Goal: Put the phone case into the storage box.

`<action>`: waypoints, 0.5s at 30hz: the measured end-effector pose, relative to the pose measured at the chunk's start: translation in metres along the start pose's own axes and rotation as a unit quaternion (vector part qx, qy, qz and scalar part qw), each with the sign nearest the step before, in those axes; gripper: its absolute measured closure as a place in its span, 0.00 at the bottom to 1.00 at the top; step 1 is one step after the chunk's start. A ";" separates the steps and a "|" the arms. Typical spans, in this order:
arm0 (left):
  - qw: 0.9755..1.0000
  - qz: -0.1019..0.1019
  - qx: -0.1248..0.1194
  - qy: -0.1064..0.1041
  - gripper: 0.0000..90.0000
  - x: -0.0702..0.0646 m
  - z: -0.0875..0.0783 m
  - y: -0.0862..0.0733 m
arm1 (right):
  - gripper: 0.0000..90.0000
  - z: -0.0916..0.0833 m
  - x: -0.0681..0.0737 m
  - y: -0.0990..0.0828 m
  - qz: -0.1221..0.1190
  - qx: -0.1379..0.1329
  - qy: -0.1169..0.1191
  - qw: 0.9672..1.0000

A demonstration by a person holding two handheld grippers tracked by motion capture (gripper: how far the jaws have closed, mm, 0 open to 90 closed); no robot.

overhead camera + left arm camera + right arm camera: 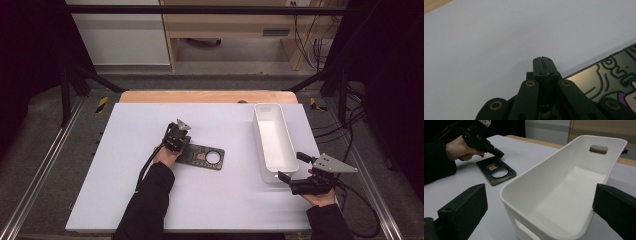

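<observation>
Jaws of left gripper (543,59) closed beside phone case (201,156)

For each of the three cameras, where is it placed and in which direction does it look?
High view: above the person's side, looking forward and down on the white table; both forearms and hands enter from below.
Left gripper view: on the left gripper, along its shut fingers, beside the dark plate.
Right gripper view: on the right gripper, along open fingers at the white bin.
Shared: high and right gripper views both show plate, bin and left hand.
</observation>
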State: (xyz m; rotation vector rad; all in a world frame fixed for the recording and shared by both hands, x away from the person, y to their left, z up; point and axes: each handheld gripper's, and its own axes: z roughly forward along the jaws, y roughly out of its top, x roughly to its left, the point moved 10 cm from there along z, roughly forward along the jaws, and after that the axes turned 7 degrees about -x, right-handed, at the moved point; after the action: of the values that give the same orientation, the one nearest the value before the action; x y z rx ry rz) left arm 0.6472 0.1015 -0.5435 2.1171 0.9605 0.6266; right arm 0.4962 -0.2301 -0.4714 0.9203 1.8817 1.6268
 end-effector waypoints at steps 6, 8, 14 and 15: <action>1.000 0.004 0.000 0.000 0.99 -0.004 -0.008 -0.006 | 0.00 0.000 0.000 0.000 0.000 0.000 -0.001 1.000; 1.000 0.005 0.000 -0.001 0.99 -0.005 -0.011 -0.008 | 0.00 0.000 0.000 0.000 -0.003 0.001 -0.001 1.000; 1.000 0.008 -0.002 -0.002 0.99 -0.010 -0.020 -0.015 | 0.00 0.000 0.000 0.000 0.000 0.001 0.000 1.000; 1.000 0.008 -0.003 -0.004 0.99 -0.012 -0.022 -0.016 | 0.00 0.000 0.000 0.000 0.000 0.000 -0.001 1.000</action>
State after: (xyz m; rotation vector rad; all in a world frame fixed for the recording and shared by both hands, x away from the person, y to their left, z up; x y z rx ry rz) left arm 0.6186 0.1089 -0.5441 2.1232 0.9374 0.6280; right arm 0.4961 -0.2301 -0.4711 0.9215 1.8814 1.6246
